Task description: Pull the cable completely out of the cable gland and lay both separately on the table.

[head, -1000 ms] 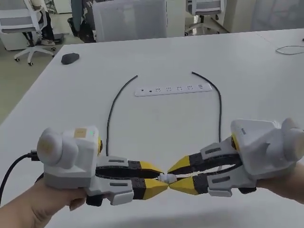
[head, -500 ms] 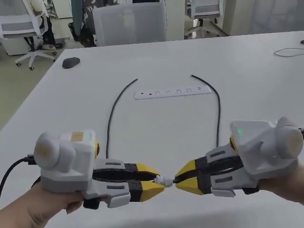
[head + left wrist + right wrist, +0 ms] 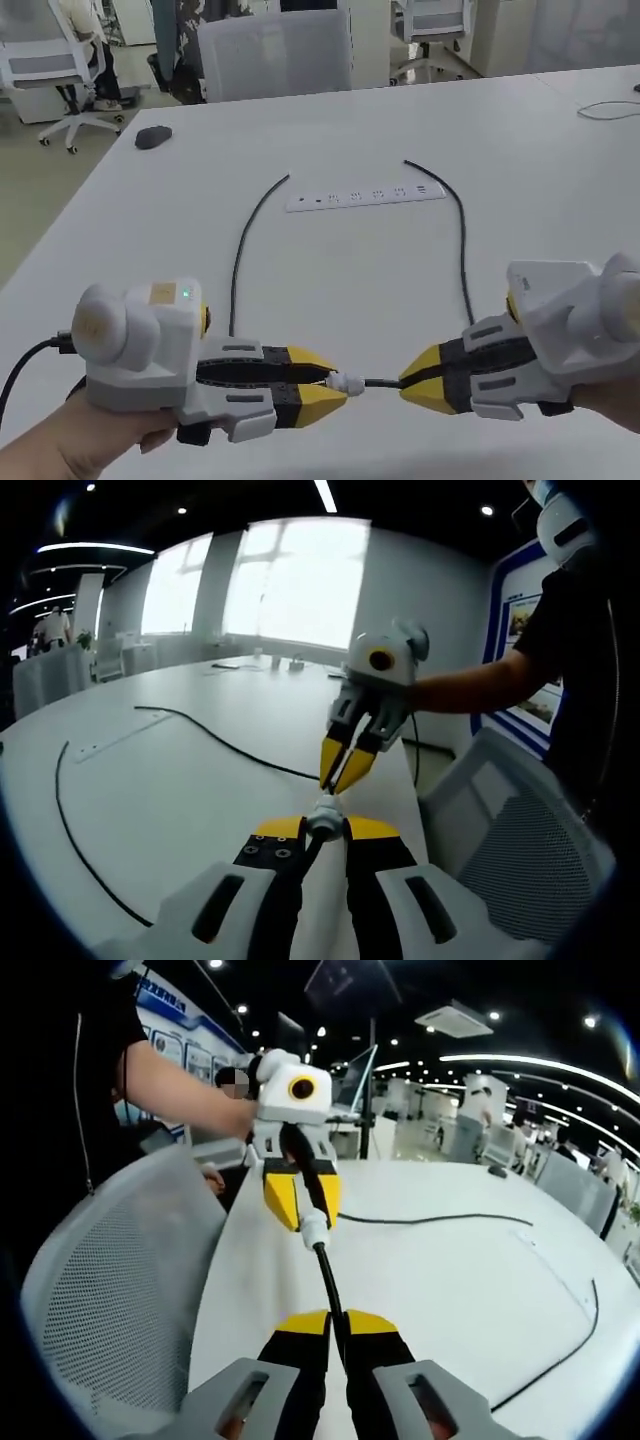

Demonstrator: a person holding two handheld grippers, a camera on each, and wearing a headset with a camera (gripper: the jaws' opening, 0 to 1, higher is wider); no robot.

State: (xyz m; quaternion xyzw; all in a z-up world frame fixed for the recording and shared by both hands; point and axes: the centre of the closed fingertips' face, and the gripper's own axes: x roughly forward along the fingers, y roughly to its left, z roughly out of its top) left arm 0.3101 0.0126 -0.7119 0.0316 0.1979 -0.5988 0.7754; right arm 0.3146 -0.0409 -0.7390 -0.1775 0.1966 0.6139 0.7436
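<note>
Above the white table [image 3: 350, 270], the right gripper [image 3: 404, 381] is clenched on the black cable [image 3: 380, 382] and the left gripper [image 3: 340, 383] is clamped on the small white cable gland [image 3: 347, 381]. A short stretch of cable spans the gap between the yellow tips and runs into the gland.

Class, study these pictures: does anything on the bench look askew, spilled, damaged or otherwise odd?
Nothing stands out. The left tongs grip the white cable gland, and the right tongs grip the black cable, which runs straight between them. The power strip lies flat on the table; nothing looks spilled or broken.
</note>
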